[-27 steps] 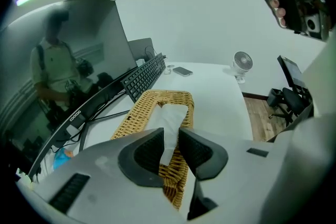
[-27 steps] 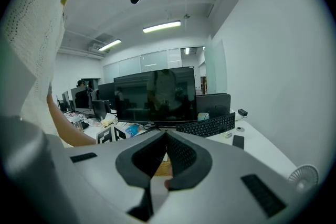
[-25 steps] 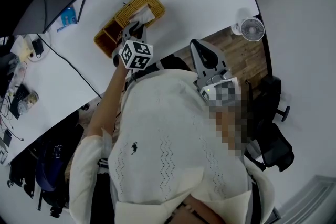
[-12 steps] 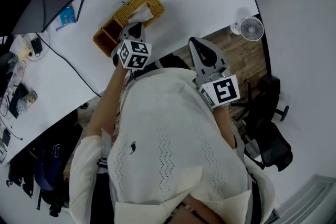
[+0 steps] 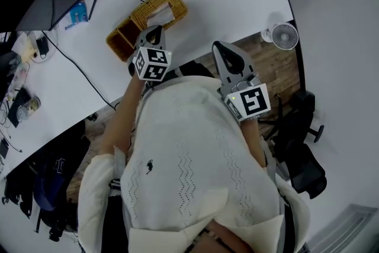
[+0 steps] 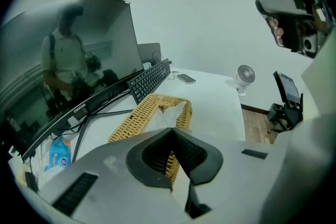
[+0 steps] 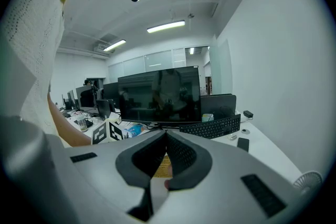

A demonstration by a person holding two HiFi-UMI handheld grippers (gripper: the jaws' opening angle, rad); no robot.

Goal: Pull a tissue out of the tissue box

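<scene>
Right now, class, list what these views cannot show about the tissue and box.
Whether the left tool pinches the tissue: left gripper view, its own shut jaws cover the contact.
Near end of the box: head view, left tool covers it.
Most of the box: right gripper view, behind the right tool.

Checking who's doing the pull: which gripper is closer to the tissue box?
Left. The left gripper is at the box, tips by its tissue; right gripper hangs apart, by the desk edge.

The right gripper [image 7: 166, 134] is holding its jaws closed just below the monitor [image 7: 159, 96]. A keyboard [image 7: 212, 127] is lying under the monitor's right corner, a phone [image 7: 242, 144] sitting farther lower right.
</scene>
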